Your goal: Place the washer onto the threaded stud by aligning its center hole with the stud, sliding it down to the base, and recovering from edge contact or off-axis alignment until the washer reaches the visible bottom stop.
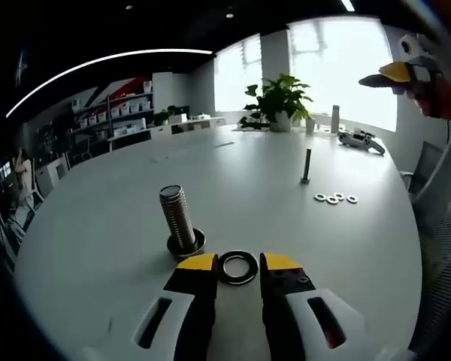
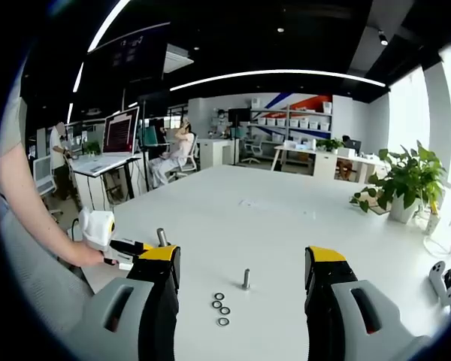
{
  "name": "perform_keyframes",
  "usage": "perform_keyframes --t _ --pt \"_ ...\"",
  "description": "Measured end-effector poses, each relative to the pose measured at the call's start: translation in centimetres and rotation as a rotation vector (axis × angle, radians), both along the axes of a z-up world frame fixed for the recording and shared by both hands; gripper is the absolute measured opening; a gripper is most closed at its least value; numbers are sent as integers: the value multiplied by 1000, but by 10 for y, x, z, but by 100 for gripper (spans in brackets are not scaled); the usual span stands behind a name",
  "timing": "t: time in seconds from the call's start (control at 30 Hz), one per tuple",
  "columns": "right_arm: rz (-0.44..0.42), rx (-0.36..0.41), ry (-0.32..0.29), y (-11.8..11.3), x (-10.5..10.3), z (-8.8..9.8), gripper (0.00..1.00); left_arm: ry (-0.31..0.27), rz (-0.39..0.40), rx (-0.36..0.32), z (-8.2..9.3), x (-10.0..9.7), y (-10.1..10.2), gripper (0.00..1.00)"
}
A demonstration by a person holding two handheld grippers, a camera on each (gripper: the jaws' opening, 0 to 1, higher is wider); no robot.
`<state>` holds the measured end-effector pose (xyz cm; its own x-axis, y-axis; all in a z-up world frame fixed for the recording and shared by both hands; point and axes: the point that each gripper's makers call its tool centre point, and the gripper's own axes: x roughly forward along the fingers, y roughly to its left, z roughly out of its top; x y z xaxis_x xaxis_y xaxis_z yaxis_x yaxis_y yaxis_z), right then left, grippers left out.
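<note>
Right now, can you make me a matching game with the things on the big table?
Things:
1. big washer
2. thick bolt
3. thin bolt
4. potted plant

Places:
A. by the bright window
B. standing beside a row of small washers
C. flat on the table between the left gripper tips
D. standing upright, just left of the yellow tips

Pairs: 1-C, 2-D, 3-B, 4-A

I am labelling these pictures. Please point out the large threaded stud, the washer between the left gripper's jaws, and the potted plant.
Threaded stud (image 1: 177,218), left gripper view, middle of its threaded shaft.
Washer (image 1: 237,267), left gripper view, on its ring, between the jaw tips.
Potted plant (image 1: 279,98), left gripper view, on its leaves.
</note>
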<state>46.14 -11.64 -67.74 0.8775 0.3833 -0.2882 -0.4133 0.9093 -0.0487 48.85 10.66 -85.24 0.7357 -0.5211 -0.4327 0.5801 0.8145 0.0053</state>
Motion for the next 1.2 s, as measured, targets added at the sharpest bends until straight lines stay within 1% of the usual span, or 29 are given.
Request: perform_keyframes --t 0.2,0.33,0.43,0.77,0.97,1.2 --pt "-1 7 -1 0 0 1 70 1 10 4 -1 -1 4 23" --pt "-2 8 -1 0 0 1 70 12 17 2 -3 -2 7 24" --pt "0 6 1 0 0 0 70 5 25 -4 -2 -1 9 24" --pt "0 4 1 0 0 0 69 -9 48 -37 1 -1 10 22" --pt "2 0 2 0 0 0 69 -15 51 -37 2 -3 9 22" --pt "1 1 1 0 0 0 69 11 54 -42 3 -1 6 22"
